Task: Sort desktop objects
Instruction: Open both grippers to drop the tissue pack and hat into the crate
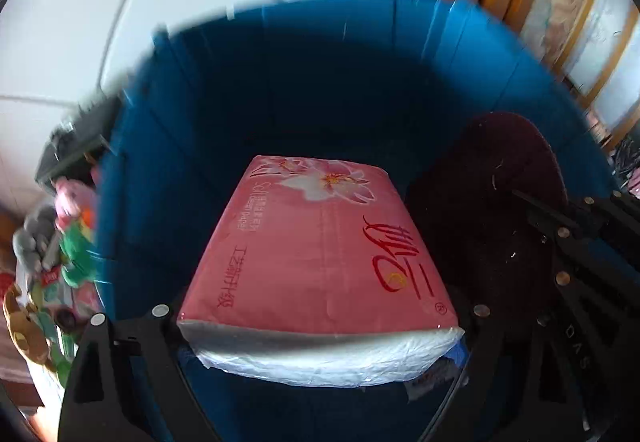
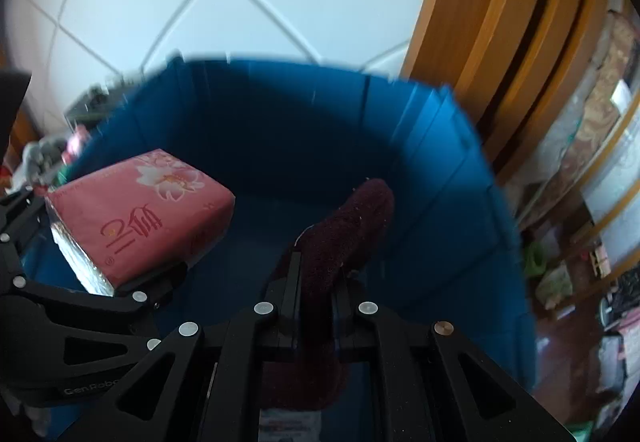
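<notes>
Unsorted toys (image 1: 60,242) are seen left of the blue bin (image 1: 280,54), so sorting is judged partly done. The pink tissue pack (image 1: 320,246) is clamped by the left gripper (image 1: 320,312) over the bin. The maroon sock (image 2: 344,234) is pinched by the right gripper (image 2: 316,294). Open room remains inside; the walls stand close.

The tissue pack (image 1: 320,254) is pink with white flowers and red writing, and white at its end. The sock (image 2: 344,238) is dark red. The bin (image 1: 304,90) is blue. Both grippers are black.
</notes>
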